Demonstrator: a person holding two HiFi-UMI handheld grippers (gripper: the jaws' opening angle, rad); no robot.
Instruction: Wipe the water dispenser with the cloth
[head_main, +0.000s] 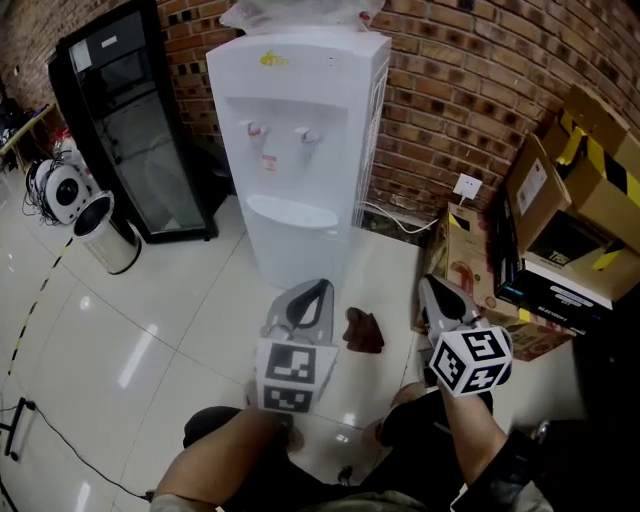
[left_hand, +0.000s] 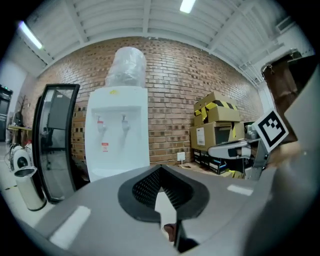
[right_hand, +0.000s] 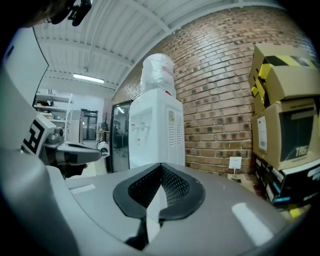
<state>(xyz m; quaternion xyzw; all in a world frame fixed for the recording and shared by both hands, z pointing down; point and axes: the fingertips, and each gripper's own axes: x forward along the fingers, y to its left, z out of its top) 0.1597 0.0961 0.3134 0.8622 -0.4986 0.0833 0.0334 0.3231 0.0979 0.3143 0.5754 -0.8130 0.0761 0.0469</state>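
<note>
The cloth (head_main: 363, 331), a dark reddish crumpled piece, is being left lying on the white tiled floor (head_main: 150, 330). It is lying just in front of the water dispenser (head_main: 300, 150), off its right front corner and apart from the base. It is being gripped by neither tool.

The left gripper (head_main: 318, 290) is being held above the floor just left of the cloth. Its jaws are being kept together at the tips, with nothing clamped between them. The right gripper (head_main: 432, 290) is being held just right of the cloth, jaws fully closed and empty. Both are being pointed towards the dispenser.

The dispenser is being backed by the brick wall (head_main: 470, 90). Its left side is being flanked closely by a black glass-door cabinet (head_main: 130, 120), with a steel bin (head_main: 105, 235) standing beside that. The right corner is being crowded by stacked cardboard boxes (head_main: 590, 190), and a wall socket (head_main: 468, 186) is showing between them and the dispenser. Open floor is being left in front and to the left.
</note>
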